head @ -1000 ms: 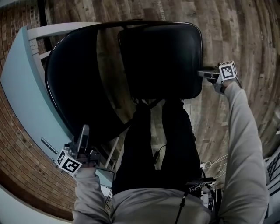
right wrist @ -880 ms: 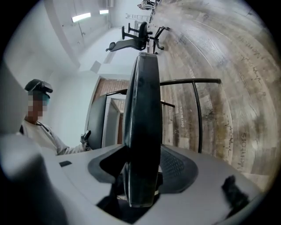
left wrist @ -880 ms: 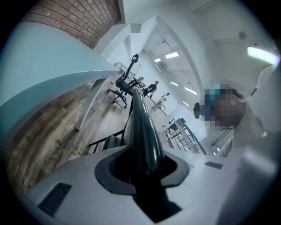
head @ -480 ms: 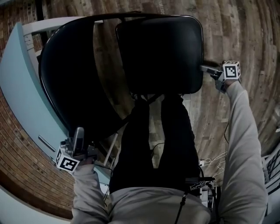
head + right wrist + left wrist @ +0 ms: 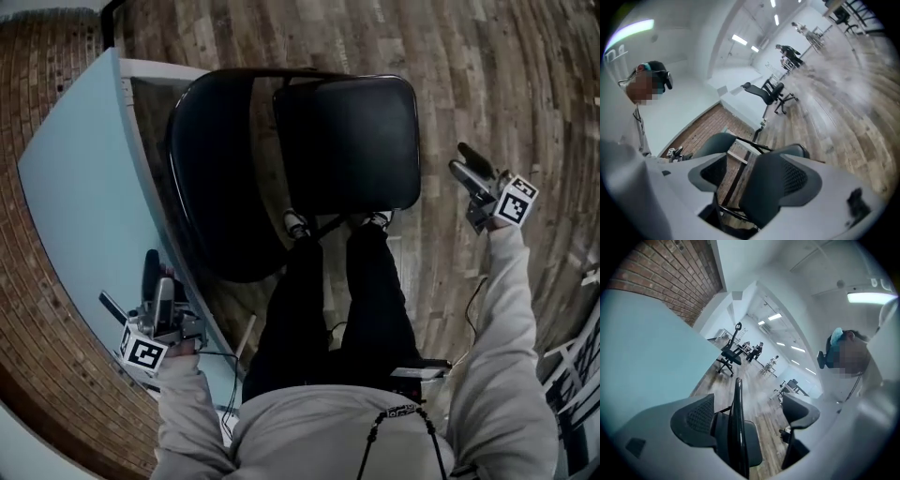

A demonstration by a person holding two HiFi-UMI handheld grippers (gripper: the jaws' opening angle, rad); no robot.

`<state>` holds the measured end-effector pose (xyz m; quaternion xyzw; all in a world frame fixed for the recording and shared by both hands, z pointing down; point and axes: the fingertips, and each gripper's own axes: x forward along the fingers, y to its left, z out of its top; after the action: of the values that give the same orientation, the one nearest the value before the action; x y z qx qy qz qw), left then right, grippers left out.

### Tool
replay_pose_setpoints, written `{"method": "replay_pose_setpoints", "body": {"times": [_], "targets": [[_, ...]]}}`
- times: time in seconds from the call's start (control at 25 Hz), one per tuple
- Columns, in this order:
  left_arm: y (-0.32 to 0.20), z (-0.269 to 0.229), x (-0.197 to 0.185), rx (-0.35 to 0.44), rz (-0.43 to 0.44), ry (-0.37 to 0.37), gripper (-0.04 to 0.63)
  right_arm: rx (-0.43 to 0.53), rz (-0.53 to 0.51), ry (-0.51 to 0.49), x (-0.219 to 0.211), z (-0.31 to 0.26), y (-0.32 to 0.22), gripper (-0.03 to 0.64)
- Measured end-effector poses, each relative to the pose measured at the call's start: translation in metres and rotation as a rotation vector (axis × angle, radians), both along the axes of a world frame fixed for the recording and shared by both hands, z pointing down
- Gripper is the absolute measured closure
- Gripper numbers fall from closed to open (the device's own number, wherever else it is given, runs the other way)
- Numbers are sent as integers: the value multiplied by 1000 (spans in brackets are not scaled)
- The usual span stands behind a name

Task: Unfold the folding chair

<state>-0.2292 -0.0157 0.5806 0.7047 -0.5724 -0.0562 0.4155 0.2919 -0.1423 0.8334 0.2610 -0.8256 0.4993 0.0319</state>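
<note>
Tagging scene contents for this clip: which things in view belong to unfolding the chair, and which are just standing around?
Belongs to the job: folding chair, standing open; left claw and right claw, both opening, off the chair, with nothing between them.

Just there: light blue panel beside the chair; office chair far off down the room.

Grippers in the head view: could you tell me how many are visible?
2: left gripper at lower left, by the blue panel; right gripper right of the folding chair. Both are opening, nothing between the jaws.
</note>
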Motion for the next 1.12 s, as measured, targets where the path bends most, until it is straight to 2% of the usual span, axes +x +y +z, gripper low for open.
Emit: {"method": "replay_pose_setpoints", "body": {"times": [0.2, 0.32, 0.52, 0.68, 0.8, 0.92, 0.96, 1.04, 1.08, 1.12], "targets": [[-27, -63, 2, 118, 41, -3, 153, 236, 20, 20, -42, -158, -32, 285], [-36, -118, -3, 200, 53, 16, 153, 311, 18, 45, -65, -238, -32, 285], [-41, -208, -6, 352, 122, 7, 155, 441, 0, 67, -102, -364, -26, 287], [-30, -280, -8, 479, 176, -39, 159, 549, -24, 62, -145, -468, 3, 288], [2, -362, -10, 610, 214, -96, 234, 707, -42, 10, -199, -586, 47, 288], [24, -425, -4, 705, 268, -201, 411, 865, -59, 10, -254, -684, 92, 292], [27, -438, -1, 721, 285, -248, 472, 899, -63, 23, -273, -704, 104, 334], [30, -454, 1, 743, 300, -329, 552, 941, -71, 74, -309, -725, 120, 545], [30, -458, 2, 752, 302, -360, 586, 945, -75, 100, -325, -728, 125, 582], [30, -460, 3, 760, 306, -381, 588, 937, -77, 117, -340, -728, 129, 591]]}}
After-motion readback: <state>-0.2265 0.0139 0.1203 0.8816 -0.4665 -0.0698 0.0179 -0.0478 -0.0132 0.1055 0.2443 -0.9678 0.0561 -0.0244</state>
